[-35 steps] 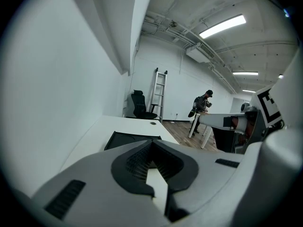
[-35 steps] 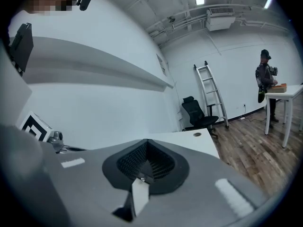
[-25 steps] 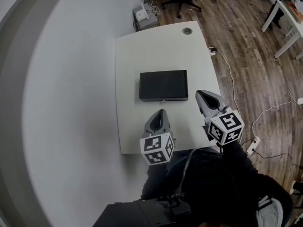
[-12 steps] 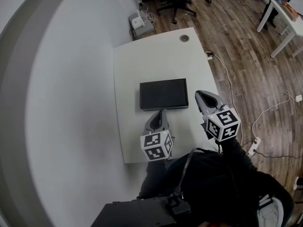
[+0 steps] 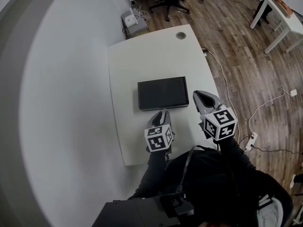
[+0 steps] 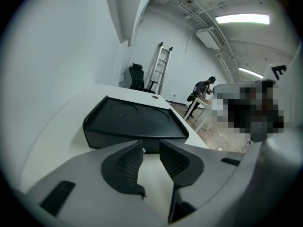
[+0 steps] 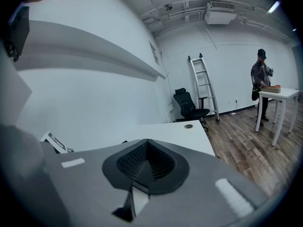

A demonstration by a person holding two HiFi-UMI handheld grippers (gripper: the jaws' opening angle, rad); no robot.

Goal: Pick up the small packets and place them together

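Facing black box (image 6: 132,119) ahead | left claw (image 6: 150,151) just opening, empty | right claw (image 7: 147,163) closed, empty | advise centring approach.

We can read no words, brands or numbers anywhere. Only coded black-and-white square markers show in the head view. They sit on the left cube (image 5: 159,139) at six o'clock and the right cube (image 5: 219,123) at four o'clock.

White table (image 5: 128,79), rectangular with rounded corners, one long side along a white wall, wood floor on the other side. Flat black box (image 5: 162,92) lies near its middle. Round grommet (image 5: 180,35) at far end.
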